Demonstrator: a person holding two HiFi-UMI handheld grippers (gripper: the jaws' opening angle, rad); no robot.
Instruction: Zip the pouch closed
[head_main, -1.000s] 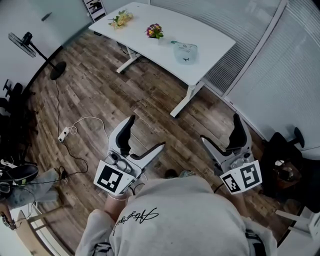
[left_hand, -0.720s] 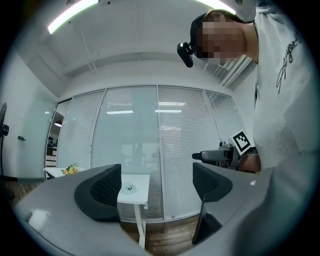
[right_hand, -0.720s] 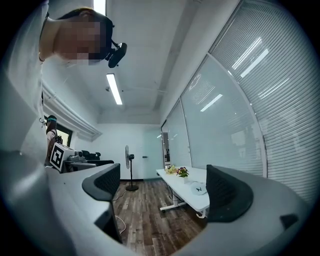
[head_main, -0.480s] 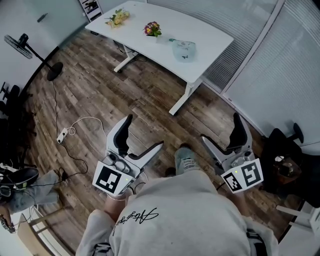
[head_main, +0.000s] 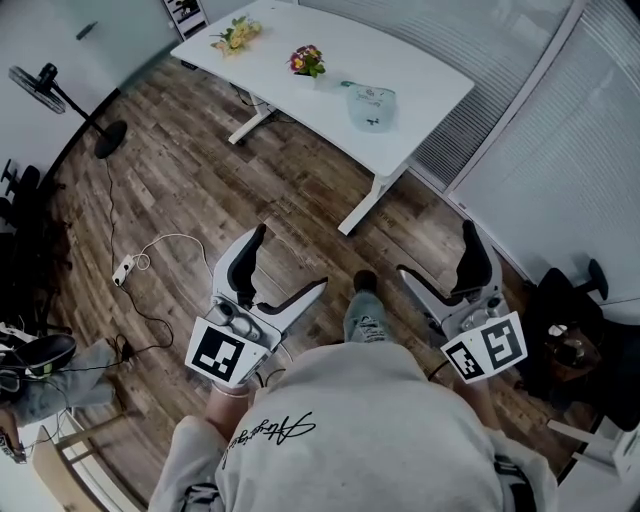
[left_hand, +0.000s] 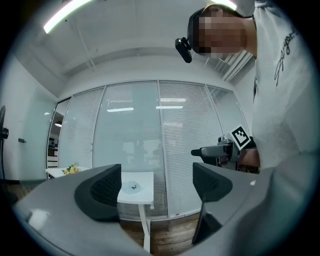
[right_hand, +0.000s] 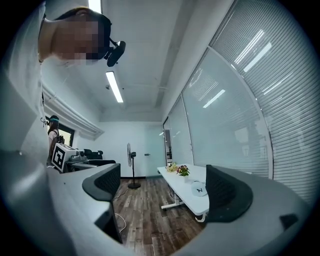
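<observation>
A small pale translucent pouch (head_main: 370, 105) lies on the white table (head_main: 420, 90) far ahead, near its right end. It shows tiny in the left gripper view as the pouch (left_hand: 132, 187) and in the right gripper view as the pouch (right_hand: 199, 188). My left gripper (head_main: 290, 262) and right gripper (head_main: 437, 252) are held in front of the person's body over the wood floor, well short of the table. Both stand open with nothing between their jaws. The left gripper (left_hand: 157, 182) points at the table's end, the right gripper (right_hand: 165, 187) along the room.
Two small flower bunches (head_main: 308, 62) (head_main: 238, 35) stand on the table. A standing fan (head_main: 60, 85) is at the left, a power strip with cable (head_main: 127, 268) on the floor. A dark chair (head_main: 575, 320) is at the right by the glass wall. The person's foot (head_main: 365, 300) is forward.
The person's foot has come forward between the grippers as they step toward the table. Both grippers have stayed open and kept their places before the body.
</observation>
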